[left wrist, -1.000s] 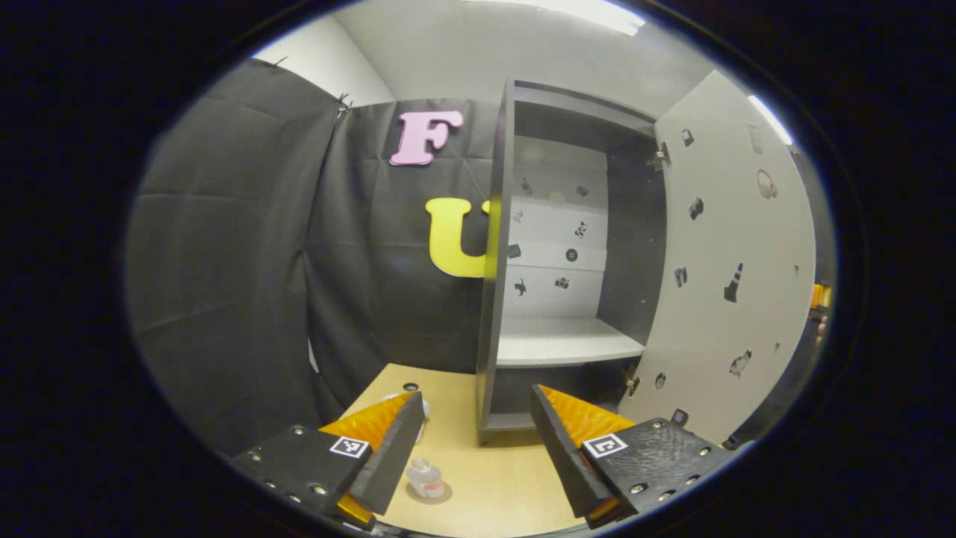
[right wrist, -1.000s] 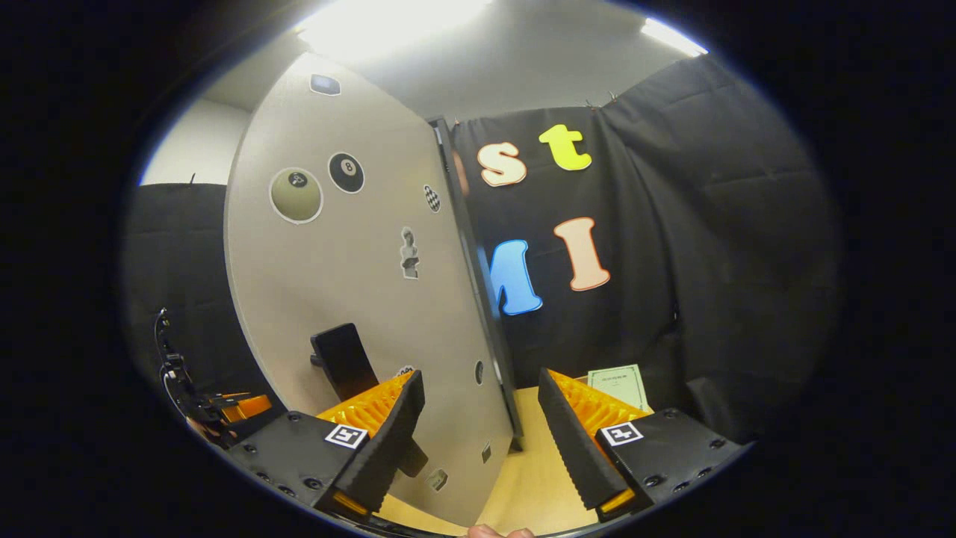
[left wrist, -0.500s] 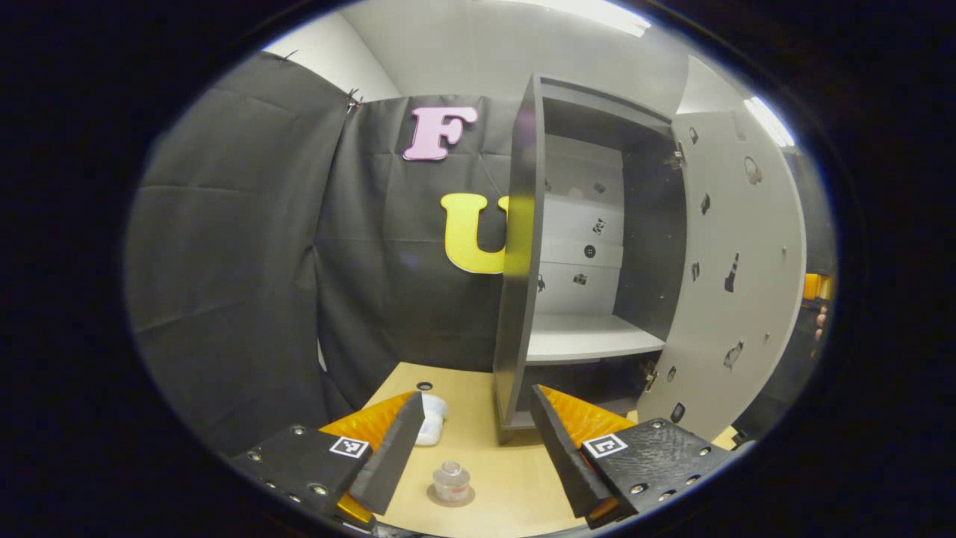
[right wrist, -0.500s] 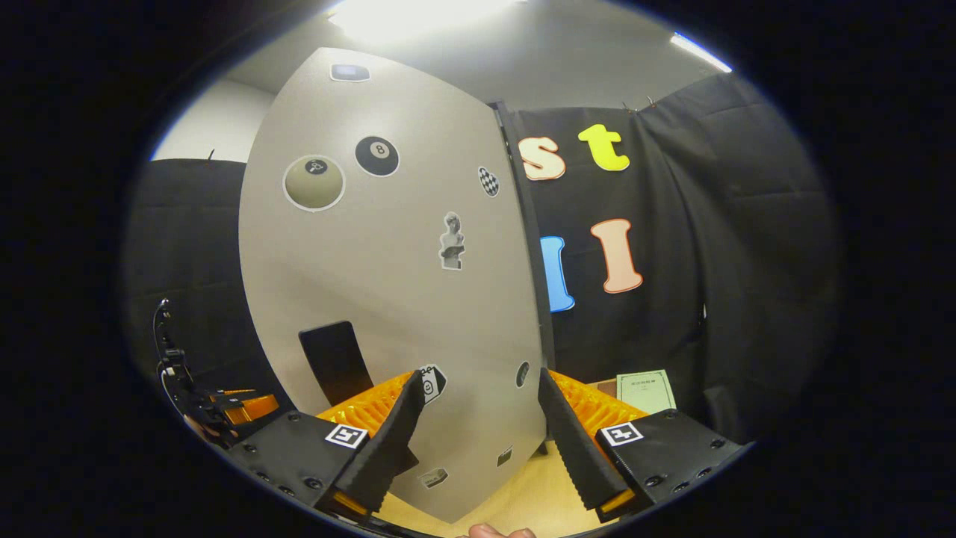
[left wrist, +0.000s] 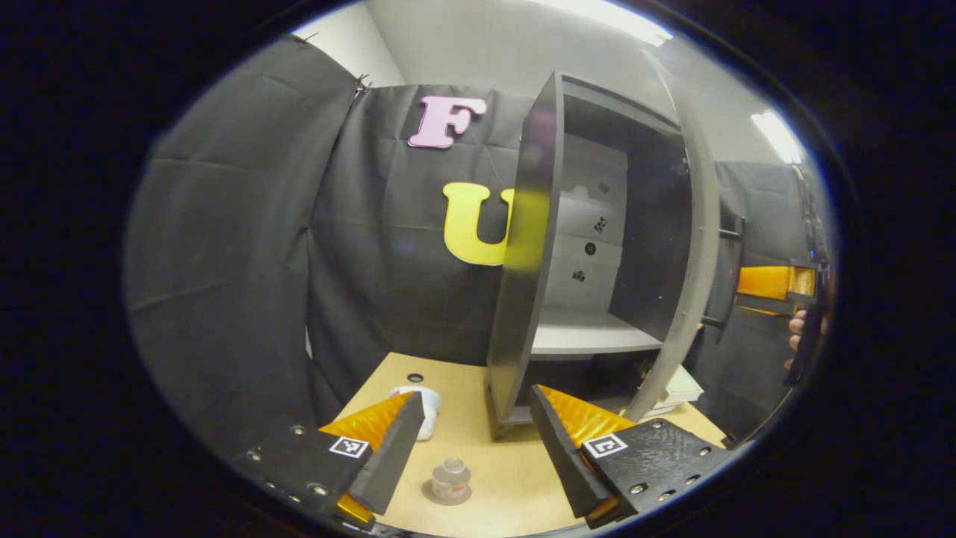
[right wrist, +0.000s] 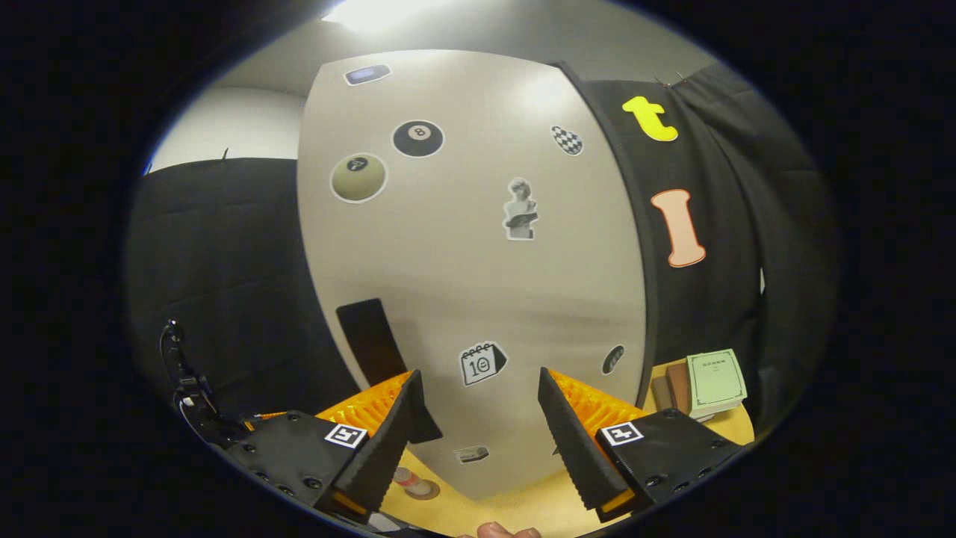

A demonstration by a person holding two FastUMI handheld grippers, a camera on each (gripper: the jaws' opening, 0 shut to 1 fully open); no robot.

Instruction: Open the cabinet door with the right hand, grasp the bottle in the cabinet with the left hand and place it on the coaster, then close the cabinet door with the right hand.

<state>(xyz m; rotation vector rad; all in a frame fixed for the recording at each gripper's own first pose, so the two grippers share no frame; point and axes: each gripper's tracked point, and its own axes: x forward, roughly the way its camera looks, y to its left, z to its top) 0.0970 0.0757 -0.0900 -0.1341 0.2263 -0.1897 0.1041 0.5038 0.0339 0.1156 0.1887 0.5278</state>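
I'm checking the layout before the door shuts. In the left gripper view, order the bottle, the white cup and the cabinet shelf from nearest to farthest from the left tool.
1. The bottle, on its coaster between the left tool's fingers.
2. The white cup, farther back on the table, to the left.
3. The cabinet shelf, inside the cabinet, up and right.
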